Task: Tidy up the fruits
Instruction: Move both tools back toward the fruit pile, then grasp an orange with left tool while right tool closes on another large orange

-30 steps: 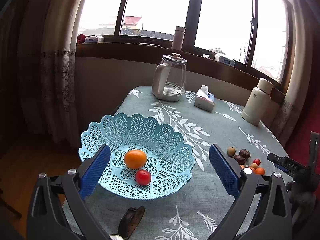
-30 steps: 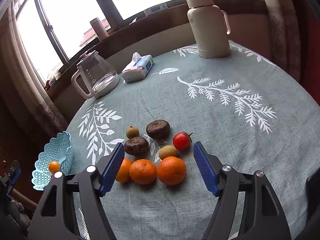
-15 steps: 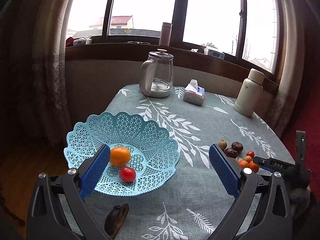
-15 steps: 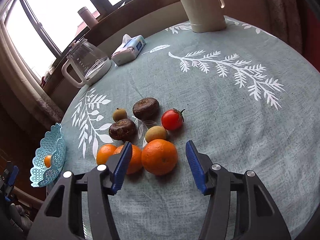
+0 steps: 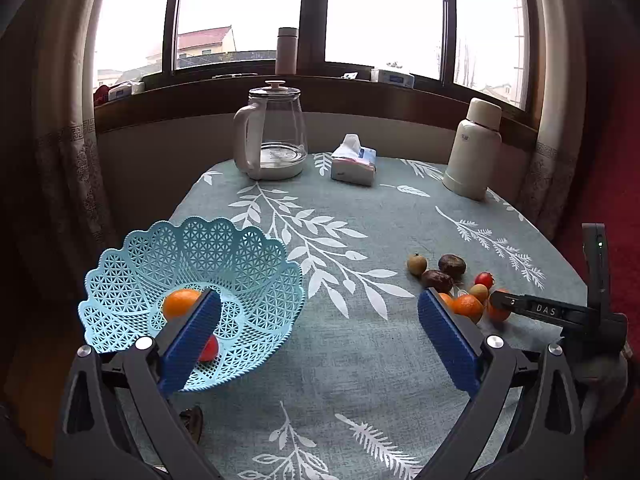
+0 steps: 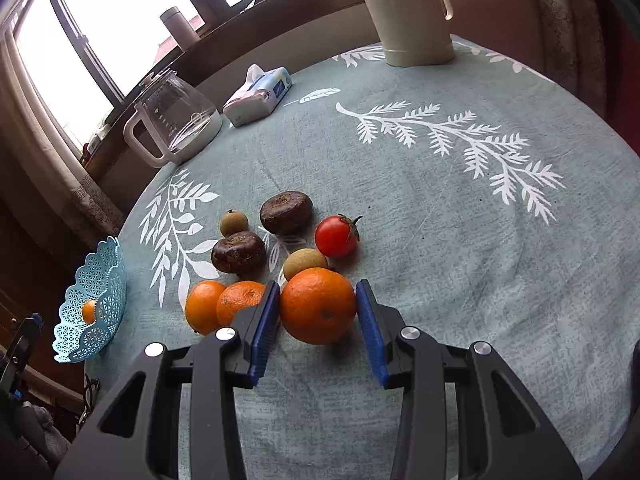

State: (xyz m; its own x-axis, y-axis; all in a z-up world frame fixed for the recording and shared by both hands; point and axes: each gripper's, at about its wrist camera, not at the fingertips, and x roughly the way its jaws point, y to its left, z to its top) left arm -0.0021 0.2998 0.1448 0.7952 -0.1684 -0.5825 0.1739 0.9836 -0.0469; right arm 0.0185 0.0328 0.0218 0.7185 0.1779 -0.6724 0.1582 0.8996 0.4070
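On the tabletop, the blue basket sits far left. The left tool hangs wide open, empty. The right tool brackets the big orange, pads just beside it; close squarely, avoiding the neighbouring small orange.

In the basket, the left tongs' blue pad covers part of the orange and most of the red fruit. Below the basket, a dark object is too obscured to identify. Beside the basket, the right tongs hide part of the middle orange.
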